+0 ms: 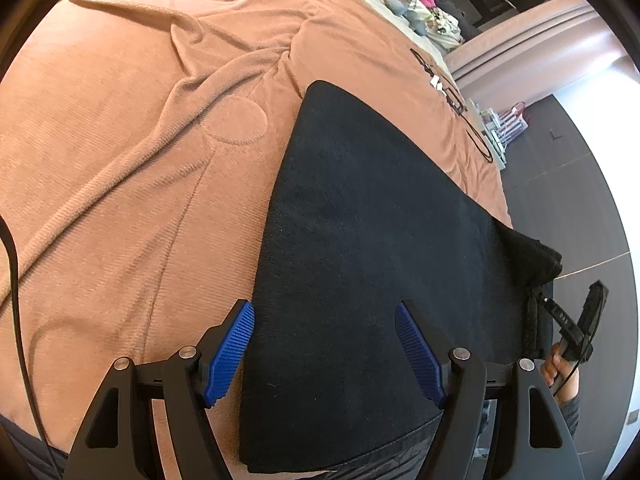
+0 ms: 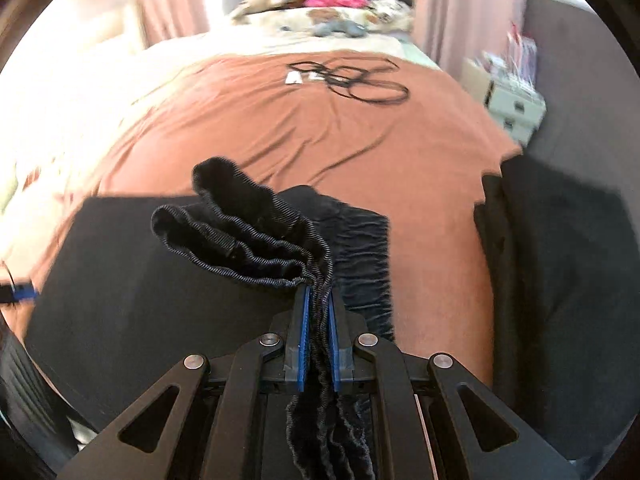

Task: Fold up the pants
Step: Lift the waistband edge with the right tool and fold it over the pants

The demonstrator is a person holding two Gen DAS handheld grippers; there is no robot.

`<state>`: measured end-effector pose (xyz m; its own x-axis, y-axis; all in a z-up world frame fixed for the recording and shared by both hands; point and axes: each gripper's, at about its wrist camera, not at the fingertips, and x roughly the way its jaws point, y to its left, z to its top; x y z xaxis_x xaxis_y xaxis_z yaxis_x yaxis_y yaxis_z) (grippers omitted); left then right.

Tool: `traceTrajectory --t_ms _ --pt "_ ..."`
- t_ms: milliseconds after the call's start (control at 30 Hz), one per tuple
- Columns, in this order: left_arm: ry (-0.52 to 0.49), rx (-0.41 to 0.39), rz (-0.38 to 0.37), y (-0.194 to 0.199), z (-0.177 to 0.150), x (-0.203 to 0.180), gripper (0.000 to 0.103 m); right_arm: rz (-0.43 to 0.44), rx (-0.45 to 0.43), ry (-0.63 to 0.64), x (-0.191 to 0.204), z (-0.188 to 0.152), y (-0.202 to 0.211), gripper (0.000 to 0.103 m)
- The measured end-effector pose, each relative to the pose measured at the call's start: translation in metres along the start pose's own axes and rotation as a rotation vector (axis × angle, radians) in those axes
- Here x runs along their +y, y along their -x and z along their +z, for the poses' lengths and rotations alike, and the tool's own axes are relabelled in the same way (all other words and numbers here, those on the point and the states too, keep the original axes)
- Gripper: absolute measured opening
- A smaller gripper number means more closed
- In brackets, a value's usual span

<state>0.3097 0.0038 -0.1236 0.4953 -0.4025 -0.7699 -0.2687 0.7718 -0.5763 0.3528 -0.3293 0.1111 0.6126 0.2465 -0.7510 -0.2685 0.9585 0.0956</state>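
Covering nearly everything in both views, the bed (image 1: 120,128) wears a rust-brown blanket (image 2: 420,168) creased in long soft folds, and every other thing is placed against it. On the blanket near the bed's foot edge lie the black pants (image 1: 360,220), folded into a long flat panel with straight sides and a smooth, finely ribbed surface; one end of the panel lies farther up the bed, the other at the foot edge. At the right side of the panel the fabric lifts off the bed into a bunched, thick wad of gathered waistband (image 2: 248,232), its elastic ridges rumpled and doubled over.

A tangle of black cable (image 2: 360,80) lies on the blanket toward the head of the bed, well apart from the pants, with pillows and soft toys (image 2: 320,16) beyond it.

Above the flat panel hangs the left hand-held gripper (image 1: 324,352), its blue pads (image 1: 232,352) spread wide with nothing between them. The right hand-held gripper (image 2: 318,328) is clamped narrowly on the gathered waistband, which runs between its blue pads (image 2: 305,336) and trails out behind them.
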Motion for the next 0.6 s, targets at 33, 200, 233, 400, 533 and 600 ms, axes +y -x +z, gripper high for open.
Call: traceTrajectory --t_ms 33,200,233,400,533,600 --pt "0.000 0.001 0.002 -0.001 0.000 0.000 0.075 0.014 0.007 -0.032 -0.011 0.004 -0.006 0.006" --pt "0.006 0.001 0.008 -0.002 0.000 0.000 0.075 0.126 0.055 -0.188 -0.045 0.003 -0.028 0.006" --pt "0.006 0.001 0.009 -0.003 0.000 0.000 0.075 0.158 0.055 -0.212 -0.052 0.004 -0.031 0.009" --pt "0.010 0.003 0.011 -0.004 0.000 0.001 0.075 0.321 0.037 -0.301 -0.072 0.000 -0.032 0.041" --pt "0.012 0.004 0.011 -0.004 -0.001 0.002 0.075 0.389 -0.008 -0.326 -0.080 -0.003 -0.030 0.060" --pt "0.012 0.005 0.011 -0.004 -0.001 0.002 0.075 0.363 0.006 -0.304 -0.078 -0.006 -0.033 0.060"
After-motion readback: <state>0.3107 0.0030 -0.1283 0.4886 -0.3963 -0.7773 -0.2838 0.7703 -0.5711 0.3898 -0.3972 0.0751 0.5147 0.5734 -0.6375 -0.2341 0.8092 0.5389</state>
